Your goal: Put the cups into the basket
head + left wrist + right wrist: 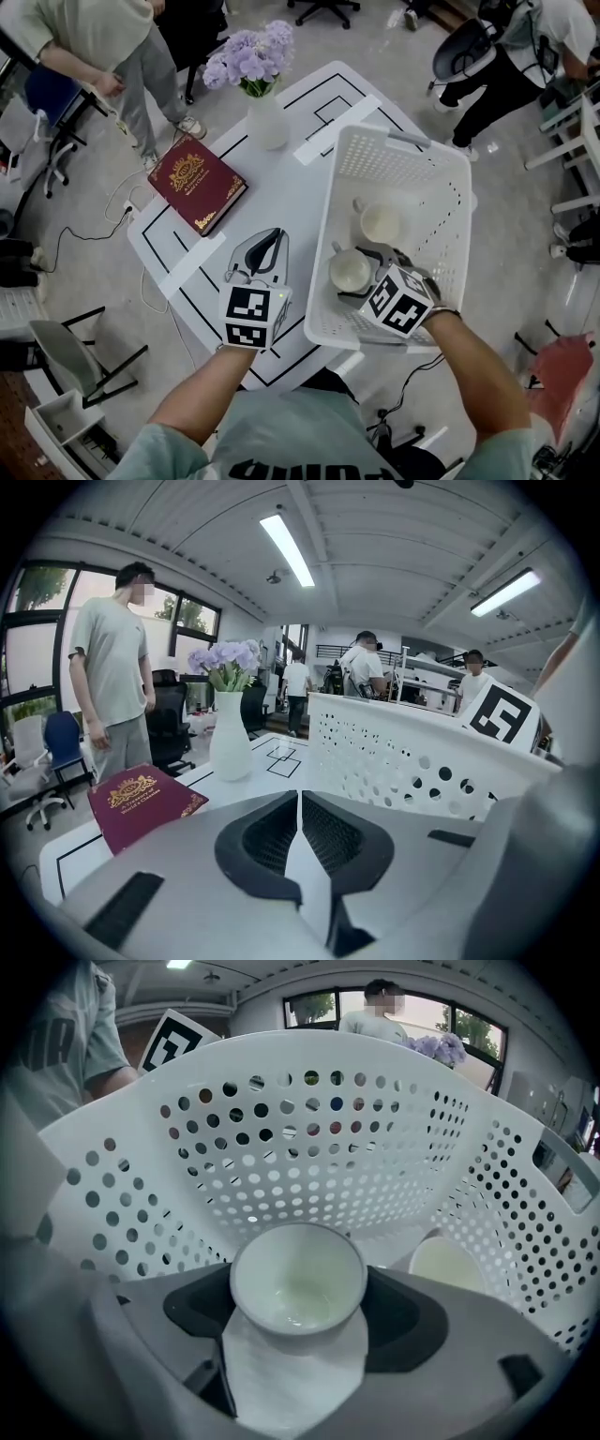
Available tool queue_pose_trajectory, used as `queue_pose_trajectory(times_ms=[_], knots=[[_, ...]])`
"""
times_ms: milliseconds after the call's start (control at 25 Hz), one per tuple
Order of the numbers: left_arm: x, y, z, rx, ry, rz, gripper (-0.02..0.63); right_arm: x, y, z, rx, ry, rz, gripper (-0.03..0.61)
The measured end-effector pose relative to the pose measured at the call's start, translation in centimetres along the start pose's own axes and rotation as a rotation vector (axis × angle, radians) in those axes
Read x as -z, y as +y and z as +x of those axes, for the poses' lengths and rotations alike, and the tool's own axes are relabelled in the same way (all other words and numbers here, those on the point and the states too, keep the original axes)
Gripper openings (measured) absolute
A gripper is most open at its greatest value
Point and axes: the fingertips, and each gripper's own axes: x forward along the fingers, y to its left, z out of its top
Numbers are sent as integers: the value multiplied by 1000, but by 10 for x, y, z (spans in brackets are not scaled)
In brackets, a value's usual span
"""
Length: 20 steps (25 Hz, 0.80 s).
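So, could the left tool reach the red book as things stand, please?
Probably yes: the left tool is shut and empty, and nothing stands between it and the red book on the table.

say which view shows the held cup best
Right gripper view: the cup sits large between its jaws, inside visible. Head view shows it small from above; left gripper view, only the basket wall.

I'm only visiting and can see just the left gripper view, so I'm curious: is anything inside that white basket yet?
Observer: Yes. The head view shows a cup standing upright on the floor of the basket.
Operator: And the other gripper?
Observer: The right gripper is down inside the basket, its fingers closed on a second cup, which is empty.
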Motion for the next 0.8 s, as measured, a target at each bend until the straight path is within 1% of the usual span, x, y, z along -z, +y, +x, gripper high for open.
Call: queue_pose_trajectory(times_ms=[320,600,680,800], knots=[[1,-1,0,3,0,11,8,11,5,1,-15,70,-32,390],[1,-1,-2,6,2,12,8,16,7,4,-22,101,-45,390],[-1,-2,-3,10,1,14,8,15,9,1,-31,105,-49,390],[-4,-4,-5,13,-3,18,8,7,8,-9,-30,80,-51,390]])
